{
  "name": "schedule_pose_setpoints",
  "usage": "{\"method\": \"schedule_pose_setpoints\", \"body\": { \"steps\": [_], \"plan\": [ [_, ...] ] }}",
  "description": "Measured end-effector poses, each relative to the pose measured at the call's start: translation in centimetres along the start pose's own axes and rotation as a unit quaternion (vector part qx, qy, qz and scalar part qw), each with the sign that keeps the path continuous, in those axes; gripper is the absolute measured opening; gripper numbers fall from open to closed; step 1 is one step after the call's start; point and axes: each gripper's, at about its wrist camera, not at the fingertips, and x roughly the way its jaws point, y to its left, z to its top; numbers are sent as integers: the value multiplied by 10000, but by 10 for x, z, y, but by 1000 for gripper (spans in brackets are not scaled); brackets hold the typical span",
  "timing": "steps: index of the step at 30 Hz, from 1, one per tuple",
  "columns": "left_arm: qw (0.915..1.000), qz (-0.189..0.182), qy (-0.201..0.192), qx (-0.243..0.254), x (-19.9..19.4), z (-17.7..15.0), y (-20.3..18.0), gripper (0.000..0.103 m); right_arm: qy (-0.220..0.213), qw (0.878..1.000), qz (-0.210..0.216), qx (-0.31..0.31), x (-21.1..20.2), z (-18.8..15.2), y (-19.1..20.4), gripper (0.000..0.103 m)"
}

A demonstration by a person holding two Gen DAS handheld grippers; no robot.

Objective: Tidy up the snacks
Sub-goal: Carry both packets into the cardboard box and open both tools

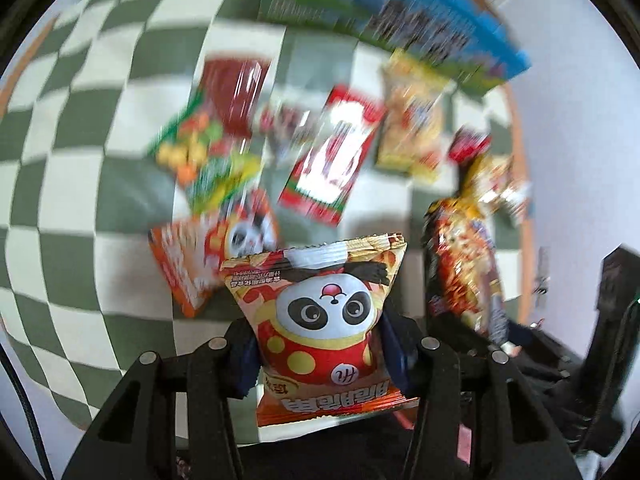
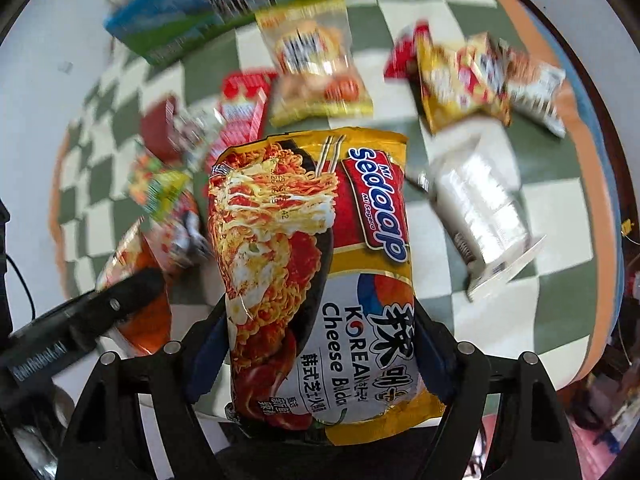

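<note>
- Left wrist view: the left claw [image 1: 320, 354] squeezes a panda snack bag [image 1: 320, 320] between its fingers, held above the bench [image 1: 80, 160].
- The right claw [image 2: 320, 360] pinches a Sedaap noodle pack [image 2: 316, 272] and holds it up.
- More snack bags lie blurry on the checkered cloth [image 2: 552, 184].
- A blue and green box [image 1: 420, 20] sits at the far side.

Green-white checkered cloth [image 1: 100, 92] over table; pale wall [image 1: 568, 92] behind.
</note>
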Motion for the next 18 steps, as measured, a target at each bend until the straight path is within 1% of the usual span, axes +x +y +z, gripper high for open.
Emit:
{"method": "schedule_pose_setpoints", "body": {
  "steps": [4,7,8,9,13,14,16,17,18],
  "plan": [
    [9989,-221,-374,146,-42,38,-18,47,-446,9986,275,-87,-41,22,3,82],
    [9973,-256,-638,266,-70,80,-39,48,-825,9949,530,-217,-83,62,8,82],
    [9968,-231,-699,312,-74,92,-46,48,-917,9938,568,-264,-88,76,20,82],
    [9961,-182,-789,347,-80,110,-53,48,-1012,9925,613,-301,-98,93,22,82],
    [9953,-95,-882,382,-75,184,-75,48,-1267,9886,708,-409,-112,168,37,82],
    [9956,-60,-861,355,-71,209,-77,48,-1312,9879,695,-445,-109,193,43,82],
    [9967,-42,-745,330,-58,243,-80,48,-1361,9873,614,-546,-104,232,51,82],
    [9972,-1,-692,283,-50,262,-78,48,-1377,9873,520,-604,-98,257,54,82],
    [9976,71,-638,256,-40,279,-76,48,-1378,9873,453,-651,-93,273,56,82]
  ]
}}
